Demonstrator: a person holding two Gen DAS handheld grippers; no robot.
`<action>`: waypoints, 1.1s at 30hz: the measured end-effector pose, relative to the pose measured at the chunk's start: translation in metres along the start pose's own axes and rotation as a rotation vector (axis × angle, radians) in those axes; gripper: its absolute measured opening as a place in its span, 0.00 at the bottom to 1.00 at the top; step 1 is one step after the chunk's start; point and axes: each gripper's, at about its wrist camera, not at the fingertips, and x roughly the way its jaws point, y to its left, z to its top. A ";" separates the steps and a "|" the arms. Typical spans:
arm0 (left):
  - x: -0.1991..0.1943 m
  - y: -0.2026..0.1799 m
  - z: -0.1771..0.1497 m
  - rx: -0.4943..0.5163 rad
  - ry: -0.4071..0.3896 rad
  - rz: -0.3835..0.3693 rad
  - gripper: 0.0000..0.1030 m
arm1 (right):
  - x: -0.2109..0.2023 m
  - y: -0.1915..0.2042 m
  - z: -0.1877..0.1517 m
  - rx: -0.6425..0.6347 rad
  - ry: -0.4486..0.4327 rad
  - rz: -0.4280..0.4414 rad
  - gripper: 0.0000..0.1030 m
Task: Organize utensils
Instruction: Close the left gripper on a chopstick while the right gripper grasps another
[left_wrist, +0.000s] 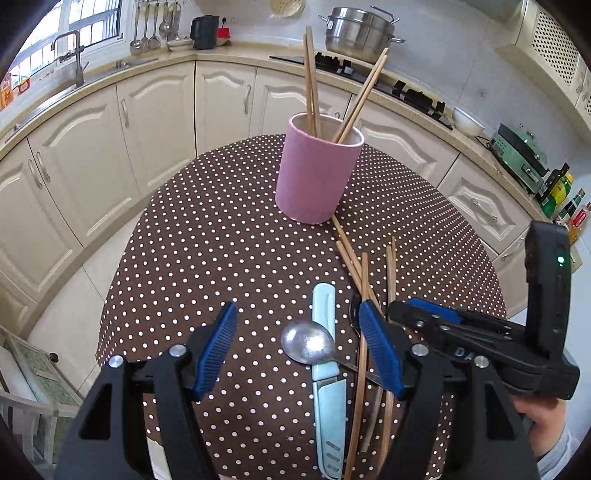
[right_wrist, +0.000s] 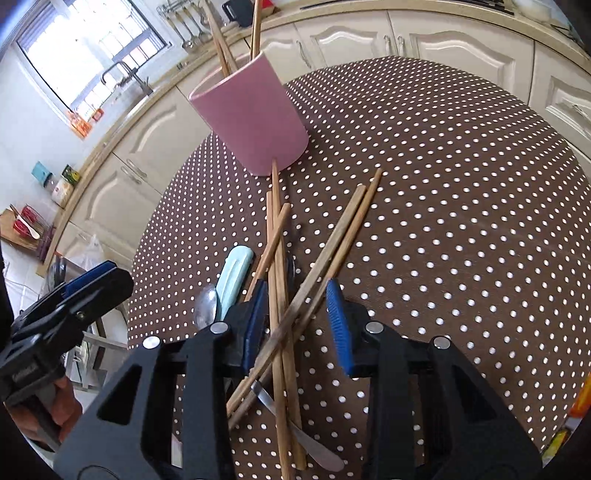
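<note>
Your right claw hangs low over the crossed pile of slim wooden chopsticks, jaws apart and straddling several sticks with no pad pressing on any, well placed to pinch one for the tall matte pink cup that already stands four upright. Your left claw gapes wide and empty above the shiny steel spoon, which lies across the pale blue sheathed knife on the brown polka-dot cloth of the desk.

Right claw body — white letters "DA", rest hidden.
</note>
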 end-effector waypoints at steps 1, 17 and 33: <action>0.001 0.000 0.001 -0.003 0.005 -0.003 0.65 | 0.002 0.001 0.002 0.000 0.006 -0.008 0.31; 0.045 -0.046 0.001 0.112 0.152 -0.091 0.65 | 0.011 -0.026 0.002 0.036 0.068 0.003 0.08; 0.091 -0.067 0.001 0.195 0.280 -0.049 0.12 | 0.003 -0.050 0.000 0.048 0.083 0.063 0.08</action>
